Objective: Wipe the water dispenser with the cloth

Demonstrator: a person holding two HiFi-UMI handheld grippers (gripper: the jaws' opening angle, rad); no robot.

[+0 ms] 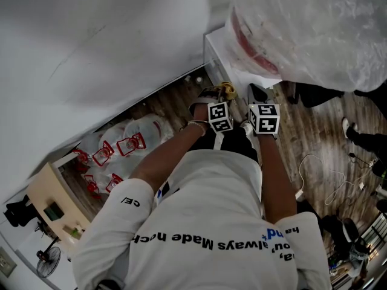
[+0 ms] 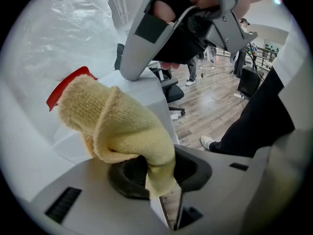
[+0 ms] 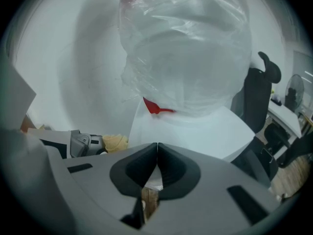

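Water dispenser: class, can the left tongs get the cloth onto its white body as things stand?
Probably yes. The left tongs grip the yellow cloth, which looks close to the water dispenser with nothing between them. The right tongs, shut and empty, are alongside, not in the path.

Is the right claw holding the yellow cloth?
No, the right claw is shut on nothing; the soft yellow cloth is pinched in the left claw.

The left gripper (image 1: 221, 95), seemingly holding cloth (image 1: 227, 89), is by the water dispenser (image 1: 219, 56).
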